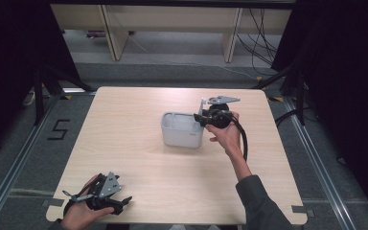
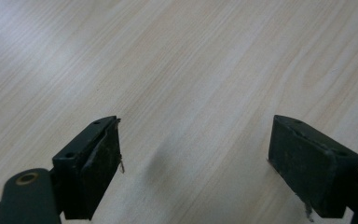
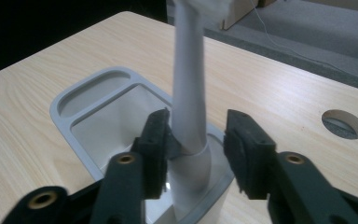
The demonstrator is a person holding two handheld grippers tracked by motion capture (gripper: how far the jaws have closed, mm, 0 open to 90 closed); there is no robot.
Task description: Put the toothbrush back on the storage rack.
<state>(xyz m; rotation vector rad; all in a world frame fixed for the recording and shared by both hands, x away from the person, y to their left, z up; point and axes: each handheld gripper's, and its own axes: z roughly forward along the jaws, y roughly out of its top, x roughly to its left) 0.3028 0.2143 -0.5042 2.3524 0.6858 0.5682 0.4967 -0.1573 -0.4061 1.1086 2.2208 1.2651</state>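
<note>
A pale grey holder (image 1: 182, 129) with two compartments stands near the middle of the wooden table (image 1: 139, 158). A white stick-like handle (image 1: 203, 106) stands upright in its right end. In the right gripper view the handle (image 3: 189, 93) rises out of the holder's near compartment (image 3: 98, 79), between the jaws of my right gripper (image 3: 198, 128). The left pad rests against it and the right pad stands off with a gap, so the jaws are open. In the high view my right gripper (image 1: 199, 119) sits at the holder's right side. My left gripper (image 1: 124, 201) lies open and empty over bare wood (image 2: 196, 140) at the near left corner.
A round hole (image 3: 343, 123) is cut in the tabletop beyond the holder. Black curtains hang on both sides, and wooden furniture legs (image 1: 112, 38) and cables (image 1: 261, 43) lie on the floor behind the table. A cable (image 1: 243, 139) loops from my right gripper.
</note>
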